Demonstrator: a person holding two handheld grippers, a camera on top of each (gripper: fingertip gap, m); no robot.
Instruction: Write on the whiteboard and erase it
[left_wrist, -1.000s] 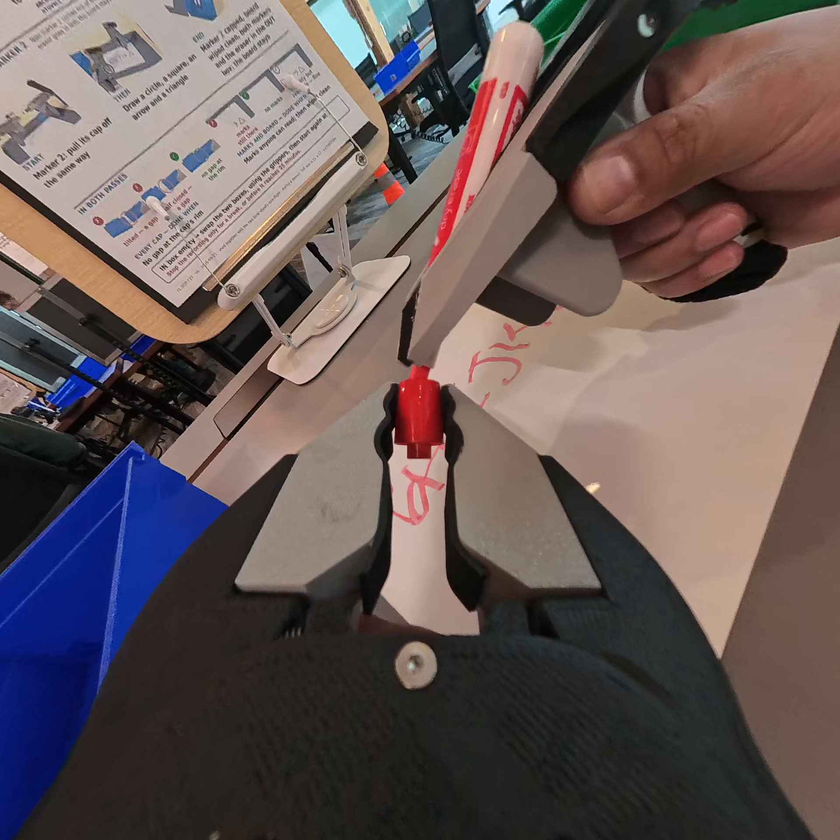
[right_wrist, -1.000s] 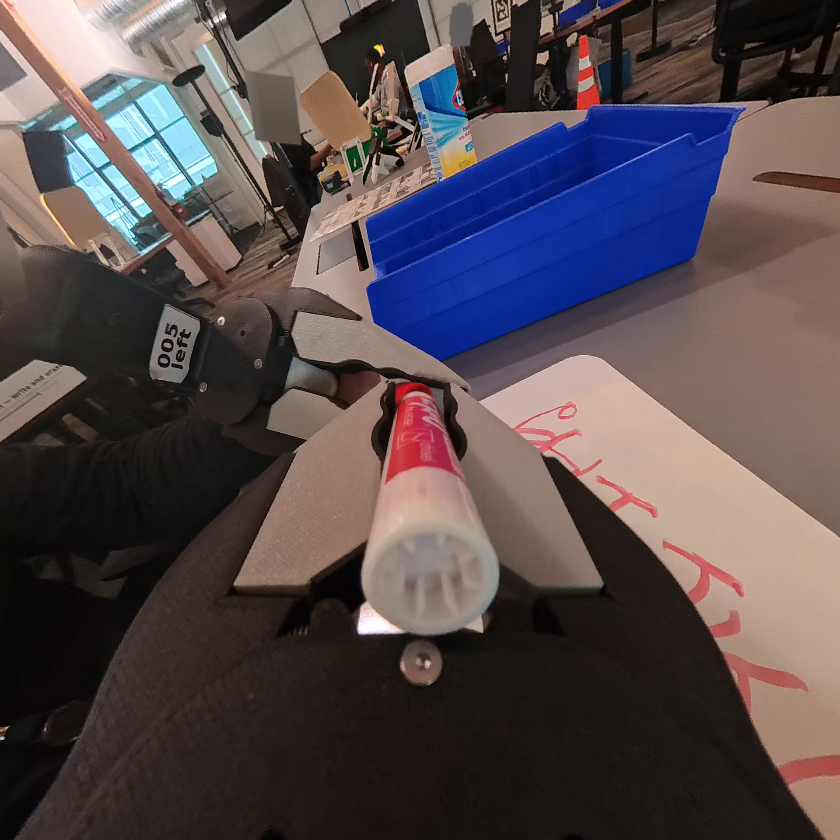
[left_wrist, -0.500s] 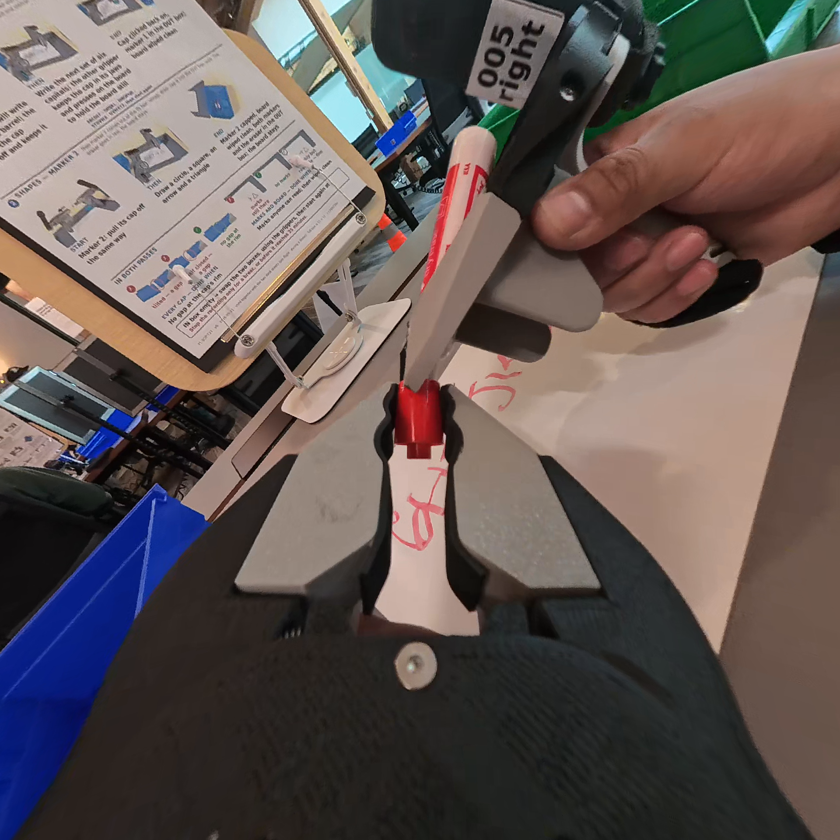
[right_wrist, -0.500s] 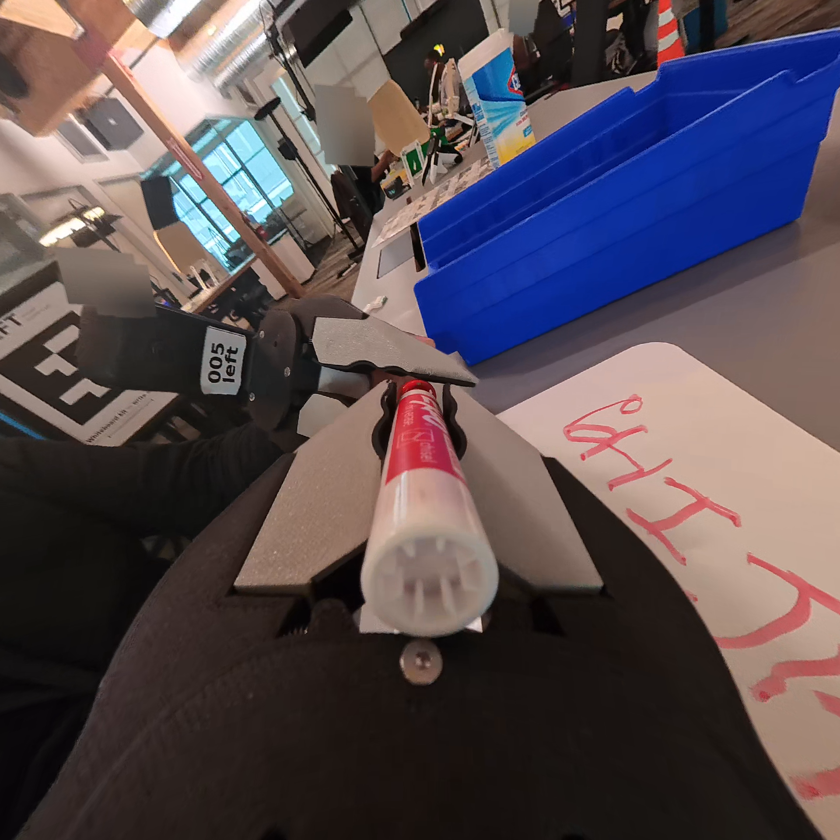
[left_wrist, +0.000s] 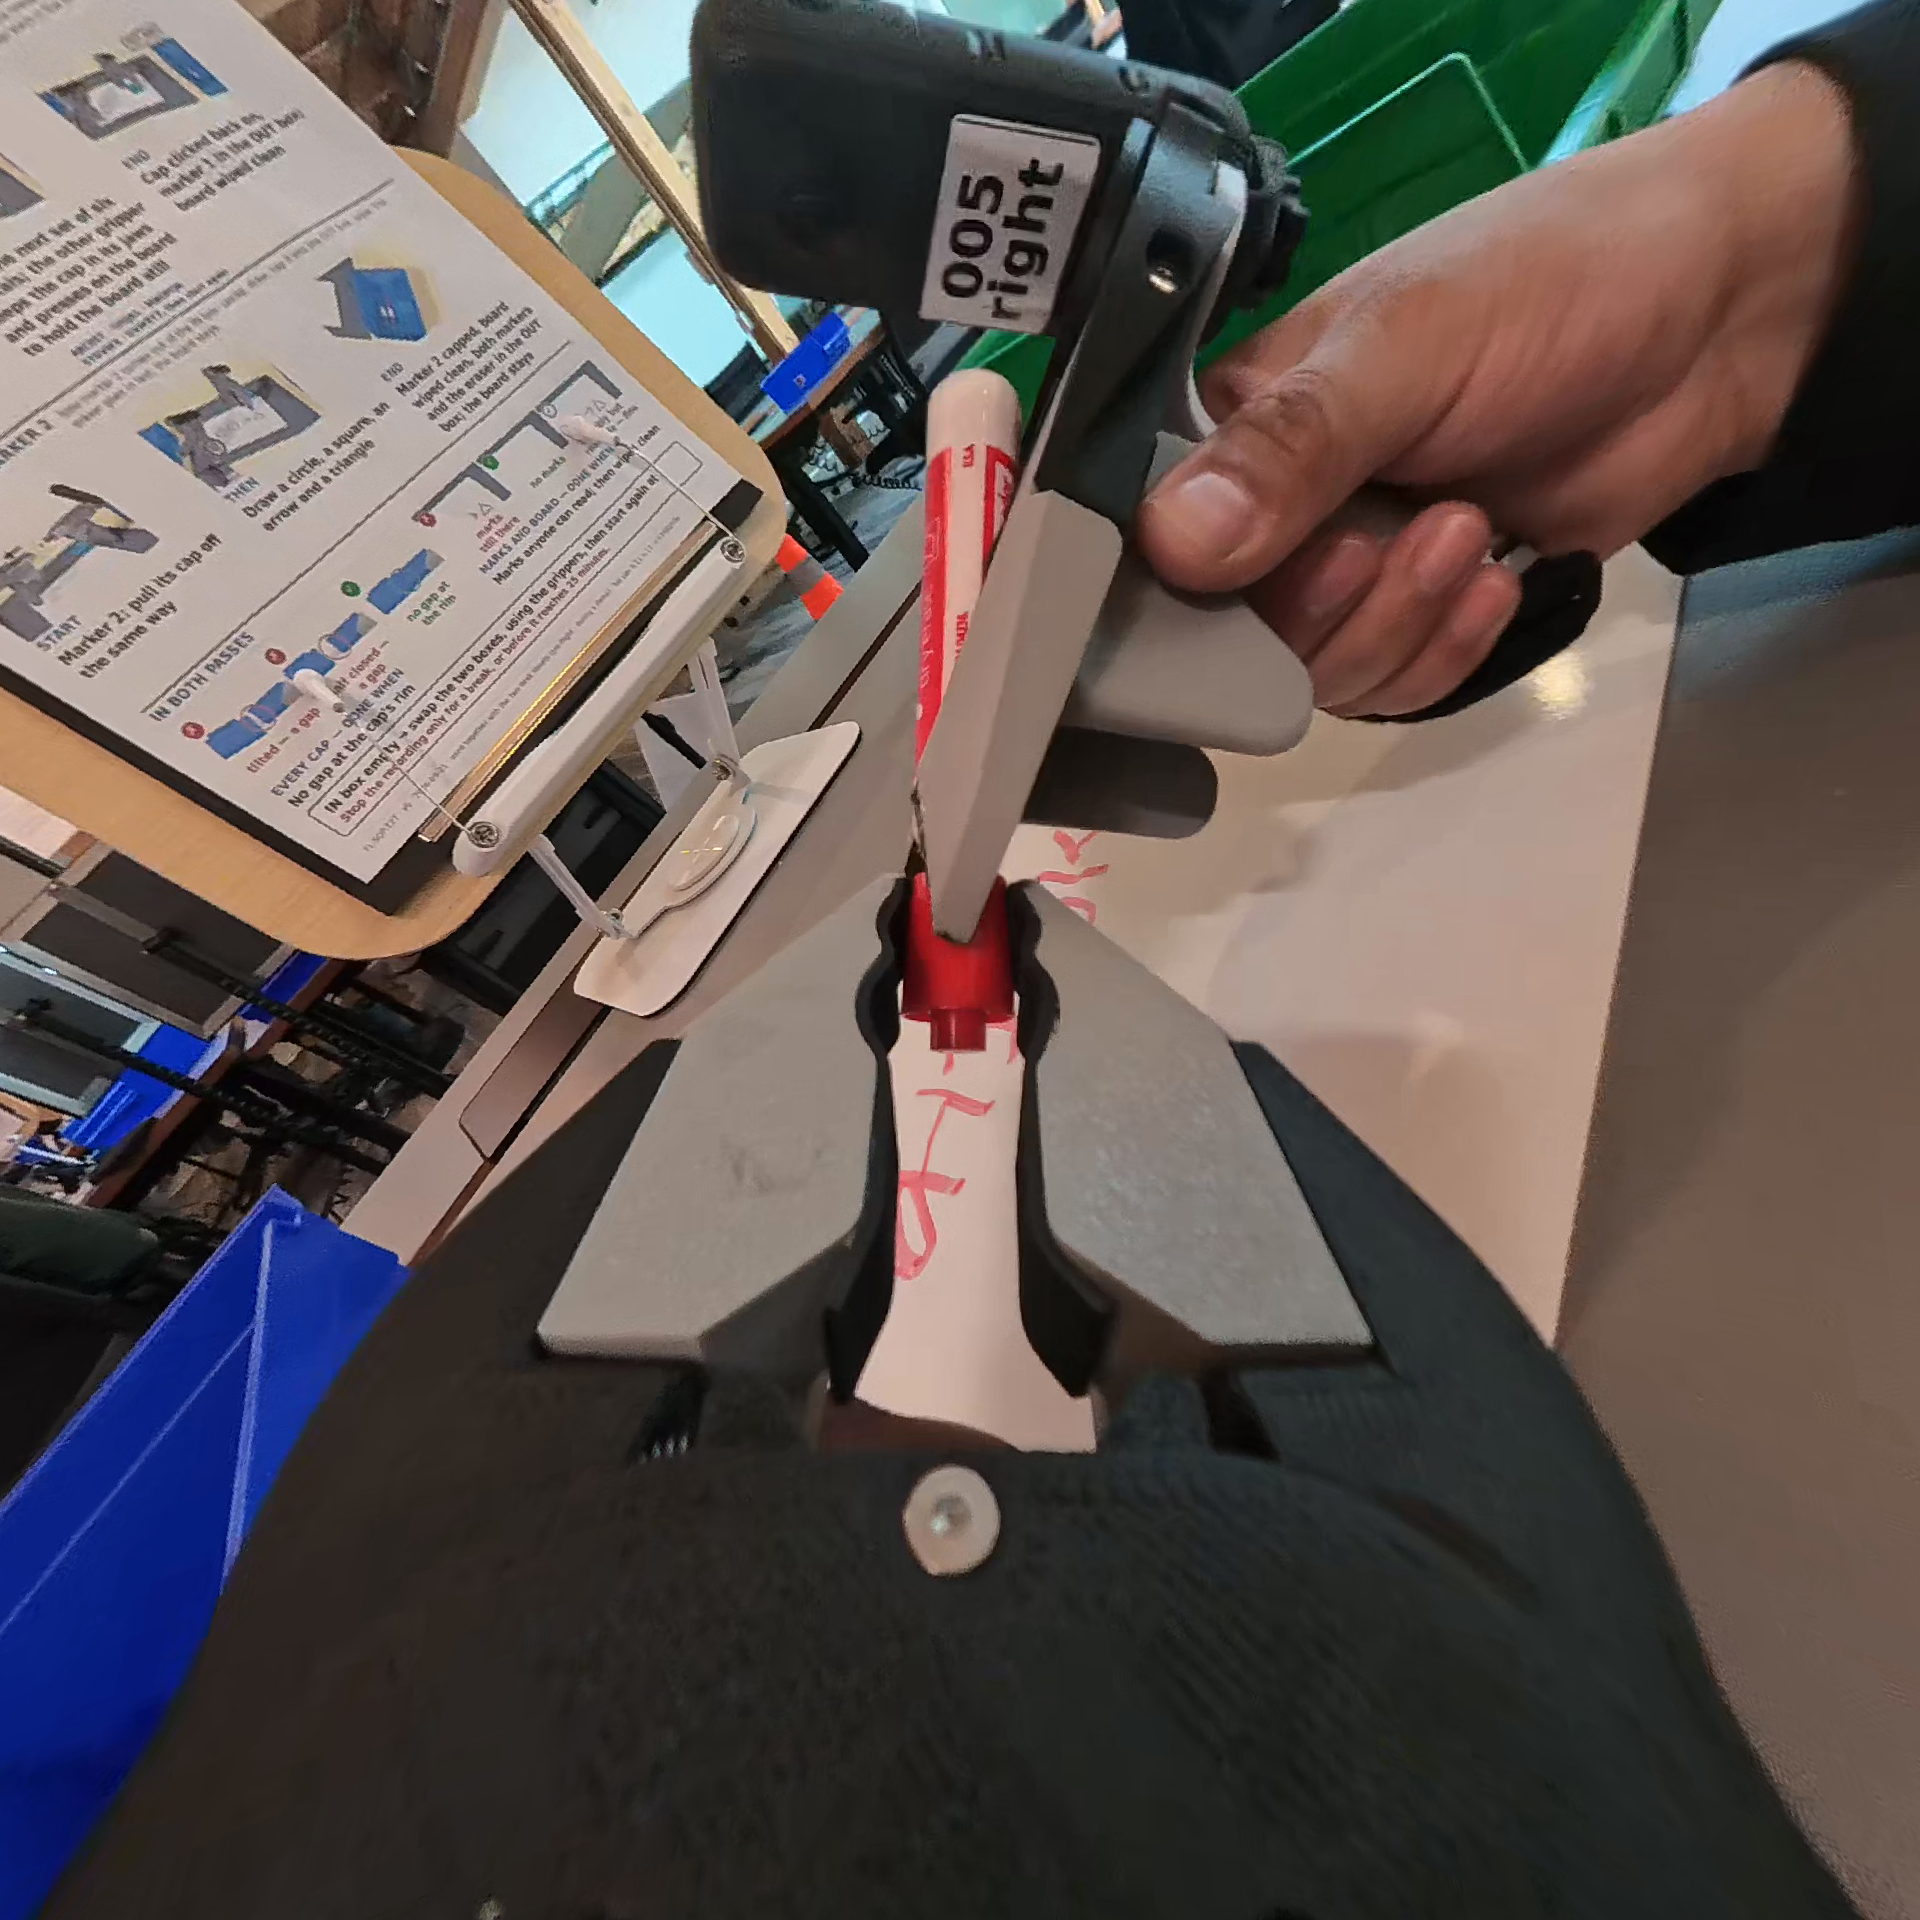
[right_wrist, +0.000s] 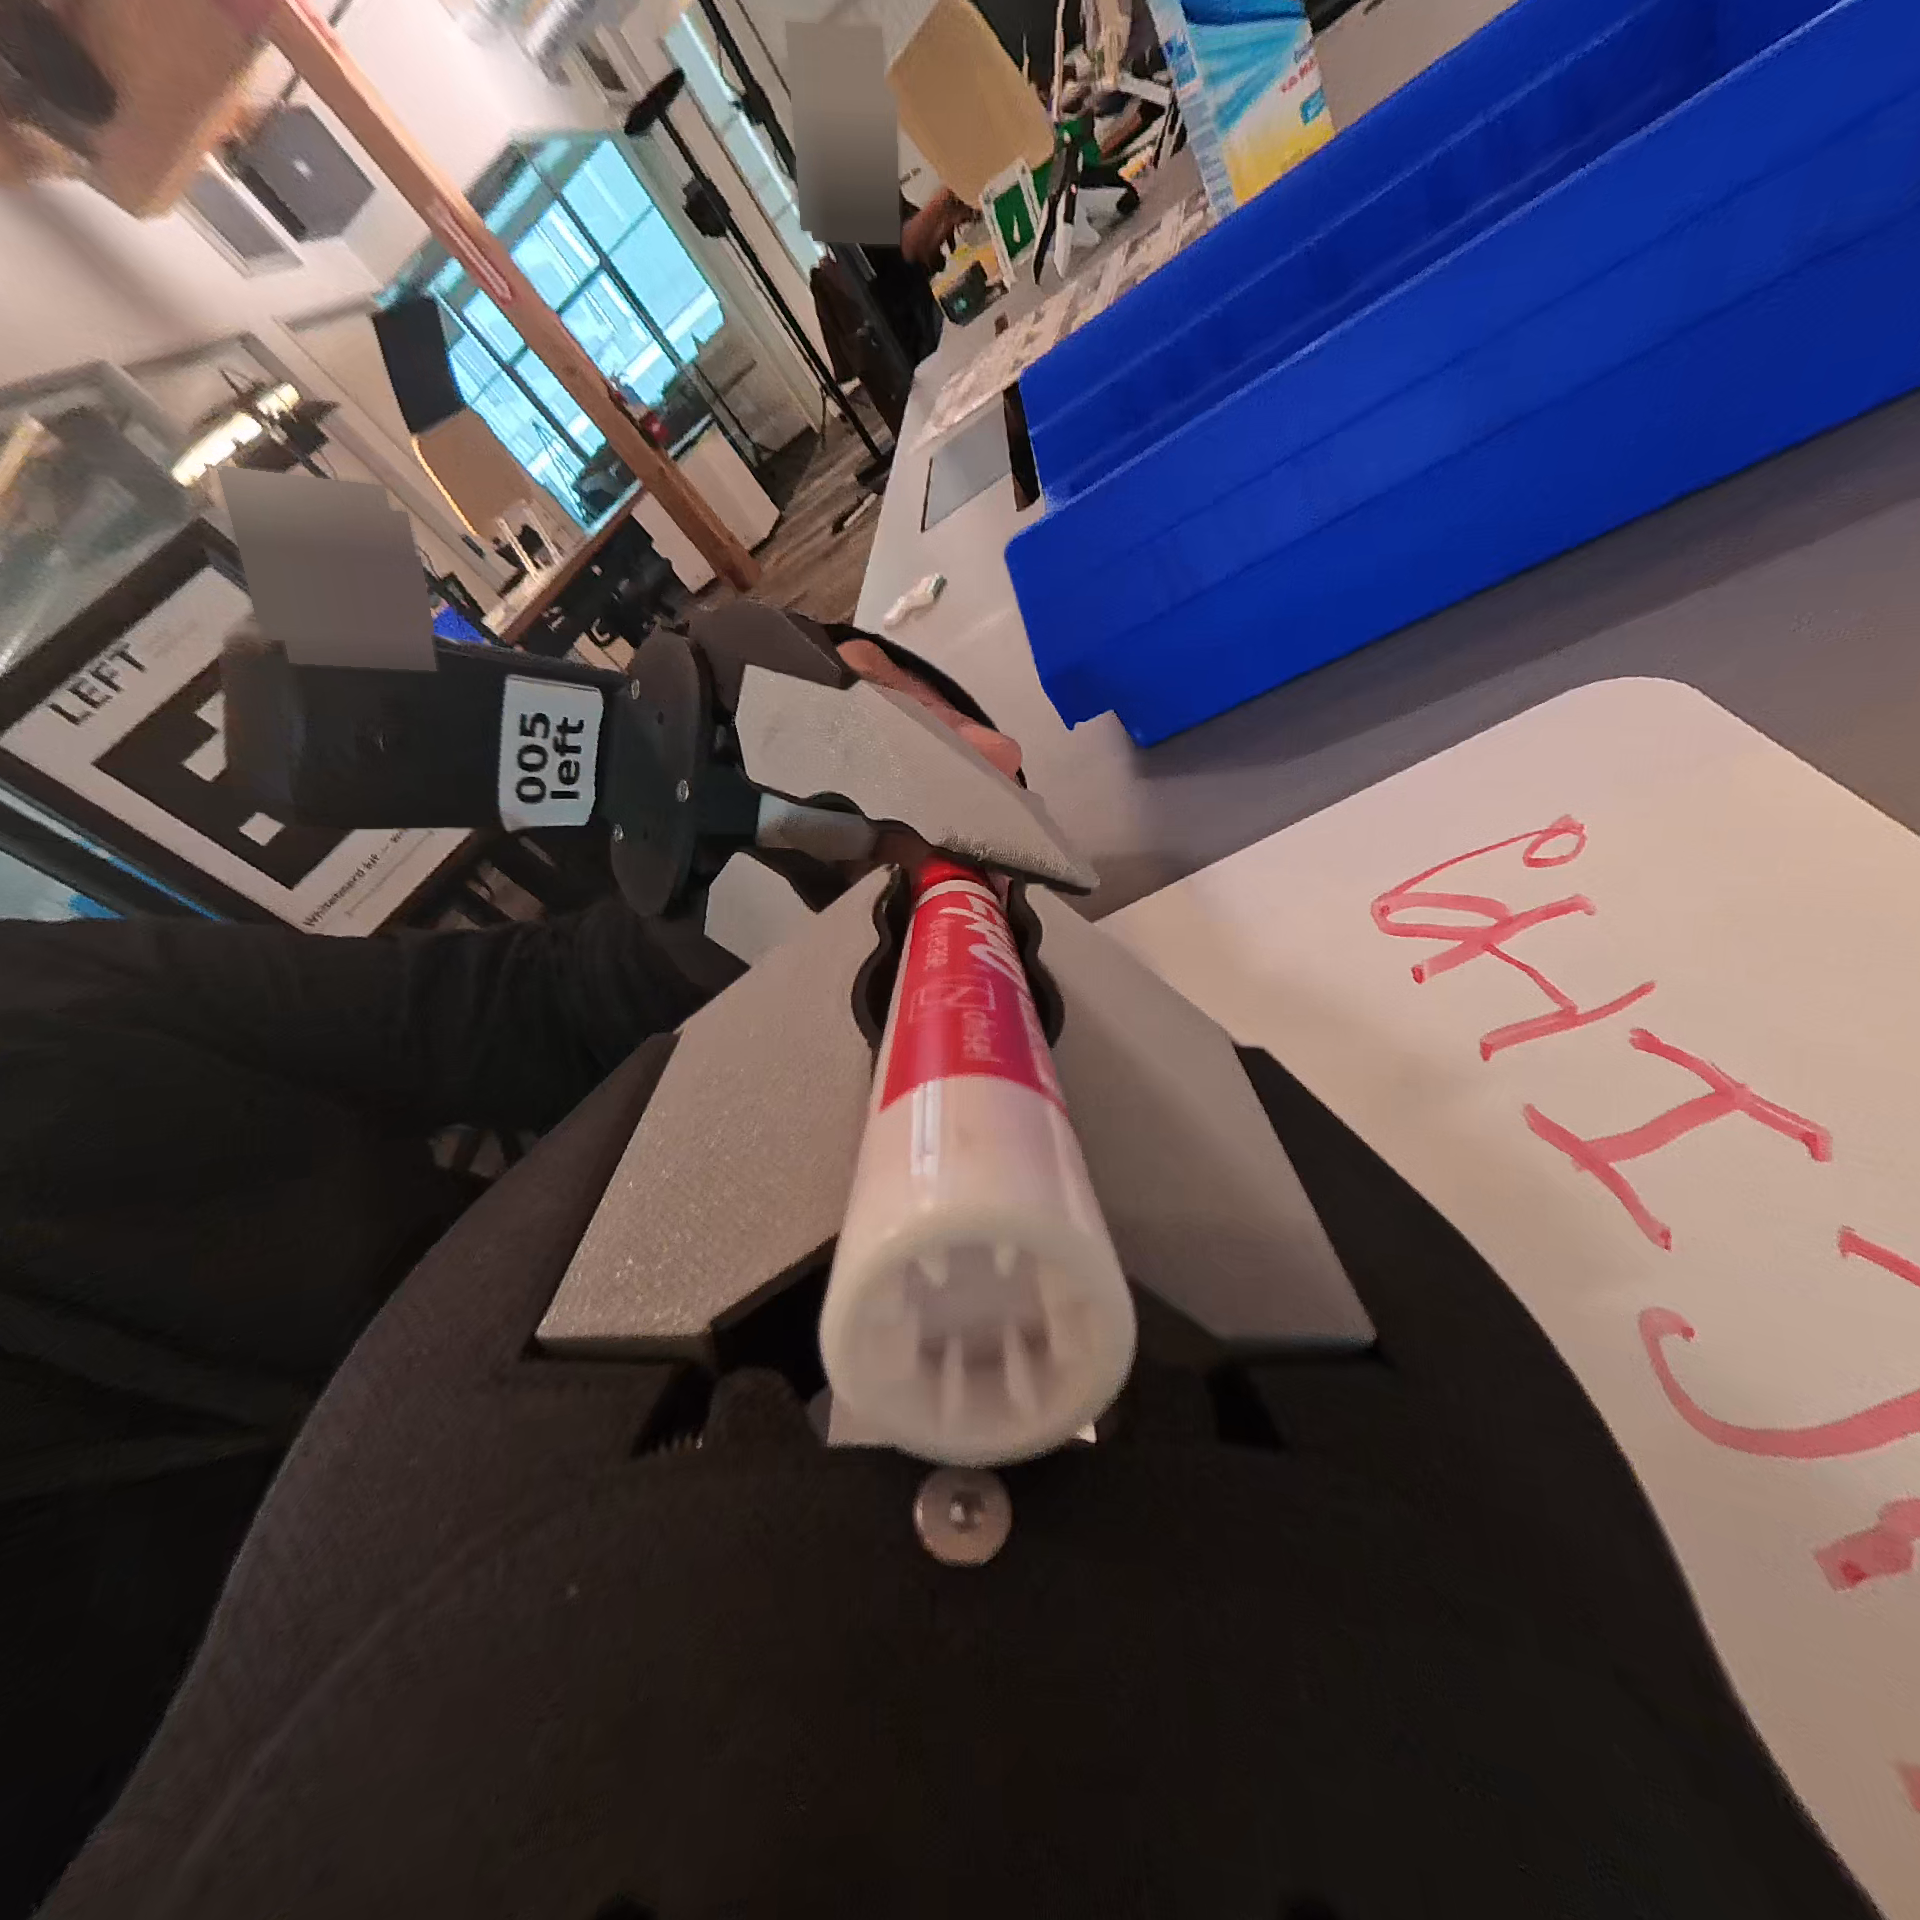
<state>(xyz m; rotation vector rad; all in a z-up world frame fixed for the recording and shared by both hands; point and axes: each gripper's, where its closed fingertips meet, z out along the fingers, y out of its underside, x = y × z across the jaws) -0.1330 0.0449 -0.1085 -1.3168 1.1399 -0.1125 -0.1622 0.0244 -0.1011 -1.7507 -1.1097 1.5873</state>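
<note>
My left gripper (left_wrist: 956, 971) is shut on a red marker cap (left_wrist: 954, 961) above the whiteboard (left_wrist: 1403, 987). My right gripper (right_wrist: 961, 935) is shut on a red and white marker (right_wrist: 961, 1122), barrel end toward its camera. In the left wrist view the marker (left_wrist: 951, 561) slants down from the right gripper (left_wrist: 951, 894) and its tip end meets the cap; the joint is hidden by a finger. In the right wrist view the left gripper (right_wrist: 914, 842) sits right at the marker's front end. The whiteboard (right_wrist: 1558, 1039) bears red writing (right_wrist: 1621, 1081).
A blue bin (right_wrist: 1455, 416) stands on the grey table (right_wrist: 1714, 582) beyond the whiteboard; its edge shows in the left wrist view (left_wrist: 135, 1507). An instruction sheet on a stand (left_wrist: 343, 499) is at the back left. A green bin (left_wrist: 1403, 135) lies behind the hand (left_wrist: 1507, 447). My two grippers' fingertips are within a few centimetres of each other.
The right gripper has tipped more upright and brought the marker's tip down to the cap in my left gripper. The left gripper has kept its hold on the cap.
</note>
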